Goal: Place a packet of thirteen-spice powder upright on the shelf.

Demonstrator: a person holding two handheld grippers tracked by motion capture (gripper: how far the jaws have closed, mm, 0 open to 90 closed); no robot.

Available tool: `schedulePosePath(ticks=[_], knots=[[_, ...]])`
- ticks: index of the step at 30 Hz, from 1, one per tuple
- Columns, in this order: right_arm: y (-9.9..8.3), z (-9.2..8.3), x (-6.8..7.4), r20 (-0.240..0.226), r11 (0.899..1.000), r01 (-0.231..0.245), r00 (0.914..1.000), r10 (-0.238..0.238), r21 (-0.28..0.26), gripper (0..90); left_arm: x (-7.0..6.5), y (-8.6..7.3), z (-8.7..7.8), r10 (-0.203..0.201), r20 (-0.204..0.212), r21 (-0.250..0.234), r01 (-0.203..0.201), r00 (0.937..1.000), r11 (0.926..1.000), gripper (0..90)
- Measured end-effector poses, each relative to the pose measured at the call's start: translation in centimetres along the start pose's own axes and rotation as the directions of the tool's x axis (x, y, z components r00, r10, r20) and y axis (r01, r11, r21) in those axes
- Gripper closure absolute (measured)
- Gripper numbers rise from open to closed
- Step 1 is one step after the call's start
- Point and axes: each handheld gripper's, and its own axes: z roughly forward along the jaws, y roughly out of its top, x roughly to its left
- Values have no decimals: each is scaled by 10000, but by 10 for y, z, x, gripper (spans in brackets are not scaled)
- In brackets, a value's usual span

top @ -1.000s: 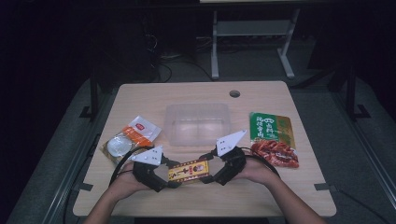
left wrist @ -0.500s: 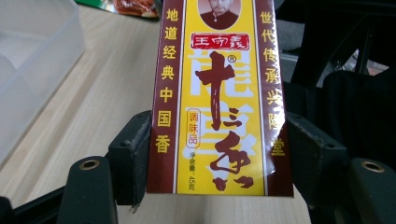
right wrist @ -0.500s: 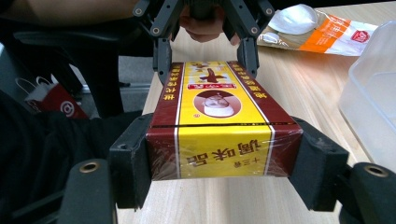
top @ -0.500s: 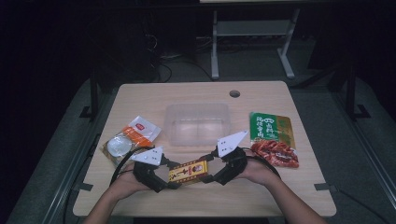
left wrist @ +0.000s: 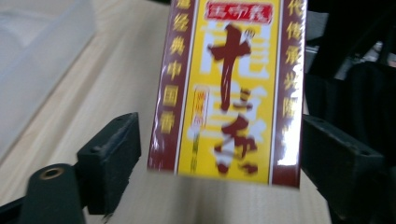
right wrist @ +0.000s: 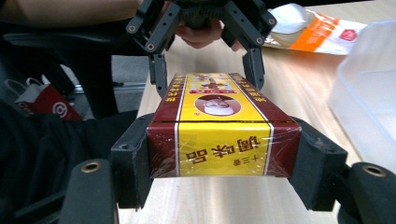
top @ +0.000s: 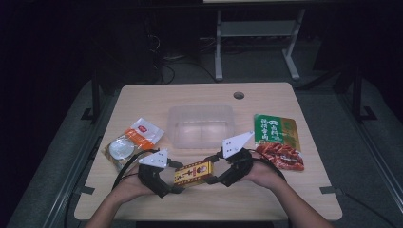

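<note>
Since a second ago our left gripper (top: pixel 177 183) has spread its jaws off the yellow-and-maroon box (top: pixel 193 172), which our right gripper (top: pixel 212 174) clamps at its 3 o'clock end above the table (top: pixel 285 199).

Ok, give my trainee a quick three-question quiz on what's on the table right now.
1. Which gripper clamps the yellow-and-maroon box? A: left gripper. B: right gripper. C: neither.
2. True or false: the green packet lies inside the clear tub.
3. In the high view, the orange-and-white packet lies to the tub's ___.

Key: 1 B: its jaws have just been closing and press the box's sides, while the left gripper's have just been opening, leaving a gap. 2 false: it lies beside the tub. 3 left.
</note>
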Motion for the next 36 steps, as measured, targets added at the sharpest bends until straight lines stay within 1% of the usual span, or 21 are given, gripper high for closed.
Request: schedulePosePath(ticks=[1, 5, 7, 8, 10, 11, 12, 13, 14, 16, 18, 19, 20, 21, 24, 25, 27, 28, 32, 33, 36], knots=[[0, 0, 0, 0, 10000, 0, 10000, 0, 0, 318, 1, 0, -1, -7, -121, 6, 8, 9999, 10000, 126], [-2, -4, -1, 282, 9999, -92, 9996, 88, 141, 318, 1, -3, -10, -274, -531, -40, 272, 9982, 9996, 118], [-3, -7, -1, 446, 9998, -125, 9989, 118, 168, 318, 0, -5, -13, -530, -745, -31, 529, 9958, 9986, 117], [-3, -10, -1, 611, 9997, -142, 9980, 130, 200, 318, -1, -7, -14, -612, -833, -43, 611, 9946, 9981, 116], [-3, -11, -1, 678, 9995, -198, 9975, 181, 237, 318, -4, -10, -15, -692, -1002, -19, 694, 9926, 9976, 116], [-3, -13, -3, 780, 9996, -159, 9969, 140, 226, 318, -6, -12, -15, -776, -1116, 15, 782, 9907, 9969, 118], [-3, -13, -3, 780, 9996, -159, 9969, 140, 226, 318, -7, -14, -14, -834, -1351, 173, 865, 9873, 9961, 118], [-3, -14, -4, 867, 9997, -137, 9962, 118, 220, 318, -9, -16, -14, -1038, -1449, 191, 1077, 9840, 9940, 118], [-3, -15, -4, 908, 9995, -202, 9957, 180, 241, 318, -10, -19, -13, -1273, -1461, 45, 1294, 9810, 9916, 118], [-2, -17, -6, 981, 9996, -170, 9951, 146, 244, 317, -12, -22, -13, -1262, -1634, 98, 1295, 9785, 9915, 118], [-1, -18, -8, 1073, 9997, -135, 9942, 112, 202, 317, -15, -25, -12, -1306, -1672, 192, 1357, 9772, 9906, 118], [-1, -18, -8, 1088, 9997, -194, 9939, 175, 163, 317, -15, -26, -12, -1284, -1653, 296, 1350, 9779, 9904, 118], [0, -18, -9, 1127, 9996, -196, 9935, 174, 181, 317, -16, -27, -11, -1367, -1643, 303, 1435, 9769, 9892, 118], [1, -18, -10, 1212, 9996, -202, 9925, 175, 213, 317, -15, -27, -11, -1331, -1685, 354, 1410, 9767, 9894, 118], [4, -19, -13, 1359, 9994, -256, 9905, 224, 219, 317, -14, -26, -12, -1339, -1736, 195, 1393, 9757, 9901, 118], [5, -19, -14, 1460, 9996, -165, 9892, 132, 218, 318, -15, -26, -13, -1385, -1743, 141, 1431, 9749, 9896, 119], [8, -19, -16, 1546, 9996, -232, 9878, 205, 157, 317, -15, -26, -13, -1363, -1758, 96, 1402, 9749, 9901, 119], [10, -19, -17, 1538, 9994, -323, 9876, 304, 101, 318, -14, -26, -14, -1375, -1778, 78, 1412, 9744, 9900, 120], [14, -19, -23, 1740, 9994, -321, 9843, 297, 113, 317, -13, -26, -15, -1376, -1793, 50, 1408, 9741, 9900, 122], [15, -18, -24, 1771, 9991, -400, 9835, 368, 143, 318, -13, -27, -15, -1373, -1790, 65, 1407, 9742, 9900, 122], [19, -19, -30, 1981, 9989, -398, 9796, 340, 254, 318, -12, -28, -15, -1457, -1812, 39, 1489, 9726, 9889, 123]])
